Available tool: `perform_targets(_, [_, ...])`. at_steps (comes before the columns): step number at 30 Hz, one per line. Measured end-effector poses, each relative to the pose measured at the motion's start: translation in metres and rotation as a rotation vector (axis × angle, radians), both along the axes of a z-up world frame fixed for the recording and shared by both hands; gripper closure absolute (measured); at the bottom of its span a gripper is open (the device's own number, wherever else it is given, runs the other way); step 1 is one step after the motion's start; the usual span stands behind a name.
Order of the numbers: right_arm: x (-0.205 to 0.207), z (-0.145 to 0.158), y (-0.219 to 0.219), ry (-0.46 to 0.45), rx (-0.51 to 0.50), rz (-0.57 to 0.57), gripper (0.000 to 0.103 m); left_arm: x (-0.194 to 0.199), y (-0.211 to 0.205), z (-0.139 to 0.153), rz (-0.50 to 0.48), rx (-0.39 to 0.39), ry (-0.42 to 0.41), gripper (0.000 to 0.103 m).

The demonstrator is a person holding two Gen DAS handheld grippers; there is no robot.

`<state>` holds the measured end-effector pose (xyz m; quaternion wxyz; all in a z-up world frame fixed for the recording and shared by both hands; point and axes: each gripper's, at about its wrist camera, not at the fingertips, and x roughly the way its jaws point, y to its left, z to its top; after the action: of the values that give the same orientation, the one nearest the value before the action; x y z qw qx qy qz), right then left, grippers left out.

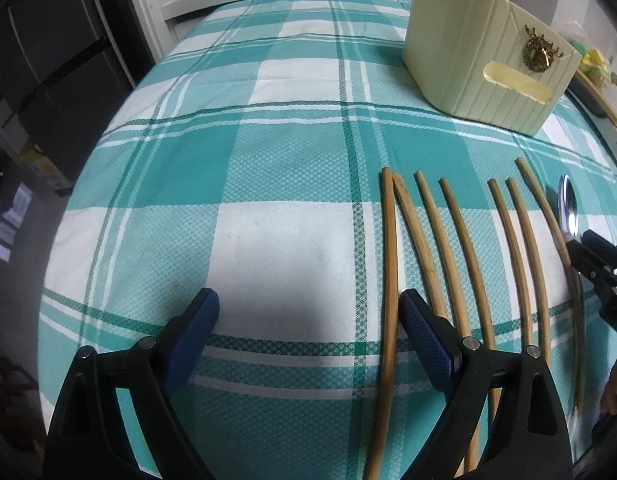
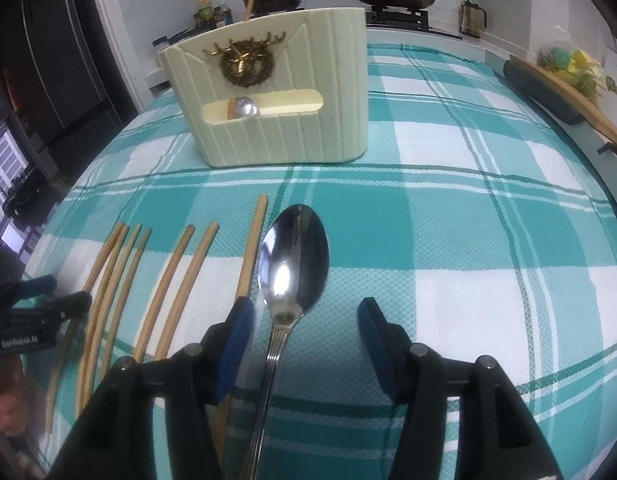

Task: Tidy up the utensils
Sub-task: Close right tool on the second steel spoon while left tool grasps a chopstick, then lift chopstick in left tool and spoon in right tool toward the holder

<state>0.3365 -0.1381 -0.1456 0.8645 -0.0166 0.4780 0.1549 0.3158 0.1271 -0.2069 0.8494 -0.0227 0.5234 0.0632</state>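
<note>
One rounded metal piece is already seen inside the cream ribbed holder [image 2: 268, 96] at the far side. Seven wooden chopsticks [image 1: 460, 248] and a steel spoon [image 2: 292, 264] remain on the checked tabletop [image 1: 268, 220]. The spoon is straddled, untouched, by the half-open right gripper [image 2: 304, 320]; the left gripper [image 1: 308, 312] is held wide, empty.

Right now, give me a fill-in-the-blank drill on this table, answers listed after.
1. The chopsticks on the checked tablecloth number ____.
2. Between the right gripper fingers lies the handle of a metal ____.
3. The cream utensil holder bears a gold ____ head ornament.
4. The left gripper fingers stand ____, holding nothing.

Answers: seven; spoon; deer; open
</note>
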Motion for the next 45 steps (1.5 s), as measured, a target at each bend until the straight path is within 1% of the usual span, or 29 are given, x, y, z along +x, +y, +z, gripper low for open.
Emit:
perform_targets(3, [0.001, -0.001, 0.004, -0.024, -0.032, 0.009, 0.05, 0.004, -0.002, 0.001, -0.015, 0.014, 0.012, 0.011])
perform_targets(5, [0.004, -0.001, -0.001, -0.019, -0.009, -0.013, 0.053, 0.003, -0.001, 0.001, -0.019, 0.014, 0.016, 0.011])
perform_targets(7, [0.002, -0.001, -0.002, -0.022, -0.01, 0.001, 0.053, 0.003, 0.0, 0.0, -0.016, 0.003, 0.016, 0.011])
perform_targets(10, [0.0, -0.003, 0.009, -0.051, -0.074, 0.044, 0.051, 0.009, -0.001, 0.0, -0.013, -0.001, 0.019, 0.011])
perform_targets(13, [0.007, -0.005, 0.019, -0.076, -0.098, 0.057, 0.051, 0.017, -0.005, 0.0, -0.021, -0.007, 0.027, 0.011])
perform_targets(15, [0.015, -0.005, 0.022, -0.083, -0.106, 0.048, 0.051, 0.023, -0.006, 0.0, -0.027, -0.021, 0.035, 0.015])
perform_targets(16, [0.018, -0.005, 0.022, -0.077, -0.099, 0.042, 0.054, 0.025, -0.006, 0.001, -0.031, -0.028, 0.041, 0.017])
perform_targets(17, [0.022, -0.005, 0.02, -0.075, -0.09, 0.028, 0.06, 0.026, -0.008, 0.002, -0.038, -0.029, 0.047, 0.023])
perform_targets(18, [0.024, -0.004, 0.018, -0.076, -0.086, 0.017, 0.06, 0.027, -0.011, 0.004, -0.051, -0.024, 0.052, 0.032])
perform_targets(19, [0.026, -0.004, 0.017, -0.074, -0.081, 0.013, 0.06, 0.027, -0.015, 0.006, -0.068, -0.018, 0.054, 0.038])
perform_targets(21, [0.027, -0.004, 0.017, -0.076, -0.079, 0.012, 0.061, 0.026, -0.025, 0.009, -0.112, -0.001, 0.058, 0.065])
perform_targets(22, [0.027, -0.004, 0.017, -0.076, -0.079, 0.012, 0.061, 0.026, -0.03, 0.01, -0.13, 0.01, 0.058, 0.074])
perform_targets(23, [0.028, -0.004, 0.017, -0.076, -0.075, 0.012, 0.061, 0.025, -0.035, 0.01, -0.148, 0.022, 0.058, 0.09])
perform_targets(24, [0.027, -0.004, 0.016, -0.075, -0.063, 0.01, 0.061, 0.025, -0.04, 0.01, -0.159, 0.047, 0.057, 0.095])
perform_targets(25, [0.028, -0.003, 0.013, -0.072, -0.045, 0.007, 0.061, 0.024, -0.043, 0.01, -0.162, 0.068, 0.053, 0.096])
perform_targets(27, [0.029, -0.002, 0.005, -0.072, 0.005, -0.004, 0.061, 0.023, -0.044, 0.01, -0.16, 0.072, 0.036, 0.098])
perform_targets(30, [0.026, 0.006, -0.006, -0.101, 0.063, -0.016, 0.061, 0.02, -0.036, 0.016, -0.131, 0.023, 0.01, 0.098])
perform_targets(32, [0.023, 0.014, -0.013, -0.127, 0.093, -0.016, 0.061, 0.014, -0.032, 0.026, -0.114, 0.003, -0.021, 0.098])
perform_targets(35, [0.015, 0.033, -0.023, -0.182, 0.146, -0.001, 0.061, 0.005, -0.024, 0.048, -0.098, -0.017, -0.089, 0.098])
perform_targets(39, [-0.002, 0.064, -0.032, -0.273, 0.225, 0.057, 0.061, -0.011, -0.014, 0.082, -0.077, -0.056, -0.178, 0.098])
perform_targets(43, [-0.021, 0.09, -0.038, -0.331, 0.269, 0.091, 0.061, -0.029, -0.004, 0.114, -0.056, -0.105, -0.263, 0.098])
perform_targets(45, [-0.029, 0.101, -0.042, -0.348, 0.285, 0.1, 0.061, -0.035, 0.0, 0.126, -0.043, -0.126, -0.291, 0.098])
